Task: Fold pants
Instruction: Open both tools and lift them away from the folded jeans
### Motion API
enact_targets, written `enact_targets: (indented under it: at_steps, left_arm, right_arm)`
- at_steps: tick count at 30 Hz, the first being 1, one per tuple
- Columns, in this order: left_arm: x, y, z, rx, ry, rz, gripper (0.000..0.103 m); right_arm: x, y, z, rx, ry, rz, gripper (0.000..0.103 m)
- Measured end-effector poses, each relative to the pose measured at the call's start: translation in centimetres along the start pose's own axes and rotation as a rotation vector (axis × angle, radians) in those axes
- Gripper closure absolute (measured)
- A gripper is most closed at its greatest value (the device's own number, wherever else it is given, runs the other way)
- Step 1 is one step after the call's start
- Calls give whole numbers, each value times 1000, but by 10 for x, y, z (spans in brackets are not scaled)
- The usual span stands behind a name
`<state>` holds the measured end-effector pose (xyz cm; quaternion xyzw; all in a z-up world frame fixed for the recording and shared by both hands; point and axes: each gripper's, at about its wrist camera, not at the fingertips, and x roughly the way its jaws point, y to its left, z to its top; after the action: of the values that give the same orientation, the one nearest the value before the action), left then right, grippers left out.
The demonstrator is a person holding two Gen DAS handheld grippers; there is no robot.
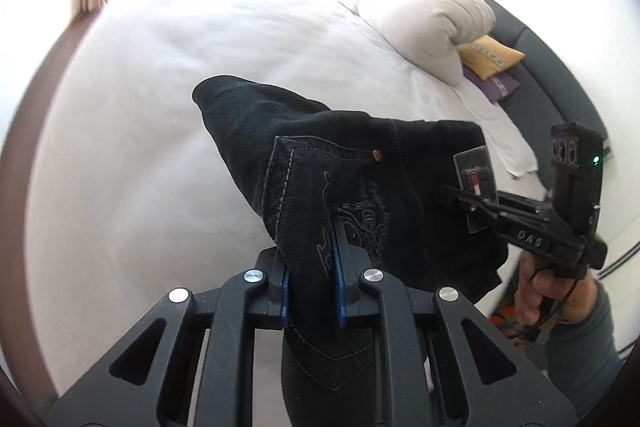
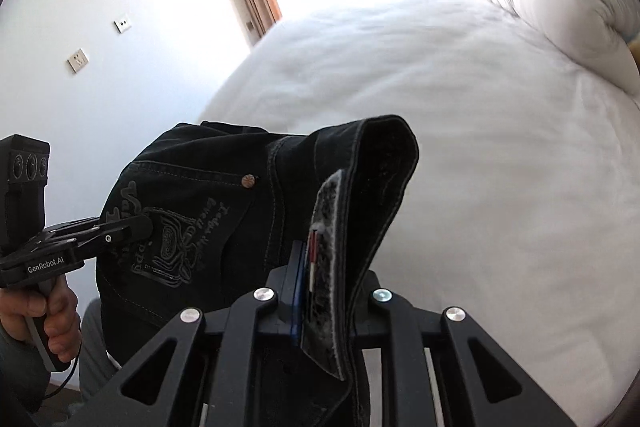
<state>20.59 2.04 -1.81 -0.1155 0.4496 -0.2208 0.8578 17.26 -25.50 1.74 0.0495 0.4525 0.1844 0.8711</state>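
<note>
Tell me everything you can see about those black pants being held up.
The pants look like black denim, with light stitching, a copper rivet, an embroidered back pocket and a waistband patch. They hang above the white bed, bunched, not yet folded. The left gripper clamps the pocket area; the right gripper clamps the waistband at the patch.

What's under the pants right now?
The pants hang in the air, pinched by the left gripper and the right gripper. Beyond them lies the white bed. The stretch of bed straight beneath the cloth is covered.
</note>
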Motion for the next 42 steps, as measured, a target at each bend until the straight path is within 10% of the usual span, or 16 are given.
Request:
enact_targets:
  at_steps: [3, 5, 6, 8, 18, 27, 30, 37, 42]
  left_arm:
    - [30, 31, 28, -18, 22, 55, 76]
    - [69, 62, 28, -24, 102, 215, 46]
    - [79, 76, 20, -56, 124, 302, 46]
    - [68, 94, 0, -108, 97, 298, 40]
    - [-49, 68, -74, -105, -192, 352, 4]
    - [-170, -73, -77, 144, -529, 641, 0]
    - [-208, -108, -85, 148, -628, 636, 0]
    - [-215, -136, -78, 124, -514, 551, 0]
    - [-172, -124, -71, 52, -371, 500, 0]
  right_arm:
    - [25, -9, 37, 0, -18, 12, 82]
    - [44, -23, 47, -8, -42, -58, 52]
    - [62, -25, 50, -35, -41, -169, 19]
    - [93, -45, 36, 26, 48, -313, 23]
    - [28, -46, -70, 197, -136, -204, 21]
    - [-74, 24, -62, 89, -405, -175, 7]
    - [-118, 51, -56, 53, -550, -141, 0]
    - [-182, 99, -55, -34, -690, -99, 0]
    - [-168, 104, -57, -34, -569, -200, 0]
